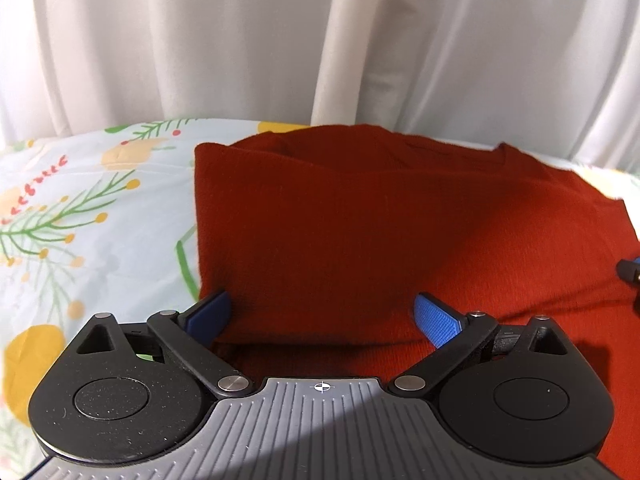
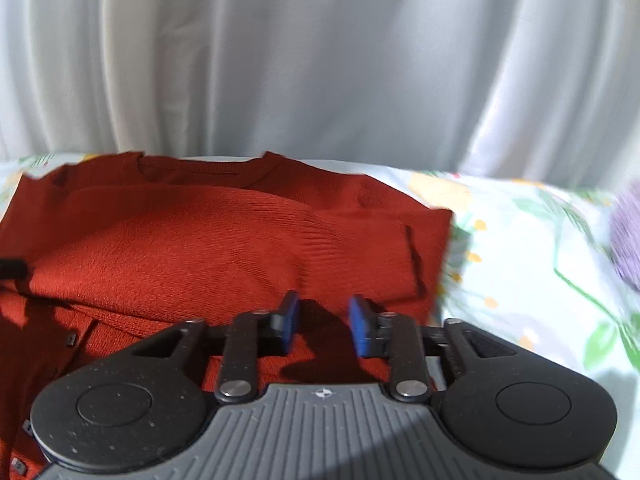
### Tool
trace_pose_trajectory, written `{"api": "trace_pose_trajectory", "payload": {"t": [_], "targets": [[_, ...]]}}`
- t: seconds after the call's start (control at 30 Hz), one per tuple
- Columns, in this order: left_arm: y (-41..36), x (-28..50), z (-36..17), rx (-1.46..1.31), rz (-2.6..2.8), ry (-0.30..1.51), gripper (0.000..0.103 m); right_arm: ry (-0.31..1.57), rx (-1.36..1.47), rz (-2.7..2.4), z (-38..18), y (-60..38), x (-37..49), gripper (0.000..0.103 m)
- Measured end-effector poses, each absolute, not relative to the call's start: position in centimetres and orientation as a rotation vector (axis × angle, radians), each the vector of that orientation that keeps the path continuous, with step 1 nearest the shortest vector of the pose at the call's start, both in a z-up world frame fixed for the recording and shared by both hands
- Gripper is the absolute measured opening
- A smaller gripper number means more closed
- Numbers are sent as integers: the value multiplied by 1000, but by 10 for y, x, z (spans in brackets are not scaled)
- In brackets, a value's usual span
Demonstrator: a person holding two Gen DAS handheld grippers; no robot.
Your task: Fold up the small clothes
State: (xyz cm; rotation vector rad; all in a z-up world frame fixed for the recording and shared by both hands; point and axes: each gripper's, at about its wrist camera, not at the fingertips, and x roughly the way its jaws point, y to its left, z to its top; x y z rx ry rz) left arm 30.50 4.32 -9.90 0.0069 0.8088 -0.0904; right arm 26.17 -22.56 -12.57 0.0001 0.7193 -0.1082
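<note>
The rust-red knitted sweater (image 1: 360, 216) lies on the floral-printed white bedsheet (image 1: 80, 208), partly folded. Its fine ribbed knit shows clearly in the right wrist view (image 2: 224, 248), where a folded-over layer sits on top of the body as a raised, rounded panel. The round neckline (image 2: 200, 170) sits at the far edge, next to the curtain, so the garment points away from both cameras, with the neck far and the lower part near. As it lies folded, its long axis cannot be told for certain through the fisheye. The left side shows a straight folded edge (image 1: 197, 216) running from far to near, and the right side ends in a similar straight edge (image 2: 444, 256). Small dark buttons or clips (image 2: 71, 339) show on the near lower-left cloth in the right wrist view.

The left gripper (image 1: 322, 316) hovers over the near part of the sweater, its 2 blue-padded fingers (image 1: 438, 320) spread wide apart with nothing between them. The right gripper (image 2: 323, 322) is low over the near right part of the sweater, its blue pads (image 2: 360, 330) separated by a narrow gap and holding no cloth; its shadow falls on the knit.

A pale lilac knitted item (image 2: 628, 236), blurred, lies on the sheet well apart to the right. White pleated curtains (image 1: 280, 40) hang behind the bed.
</note>
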Motion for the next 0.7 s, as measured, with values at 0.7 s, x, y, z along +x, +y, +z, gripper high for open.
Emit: {"api": "trace_pose_trajectory", "payload": {"t": [0.7], "targets": [[171, 101, -87, -582, -34, 1053, 100, 873, 510, 14, -111, -292, -5, 69]]}}
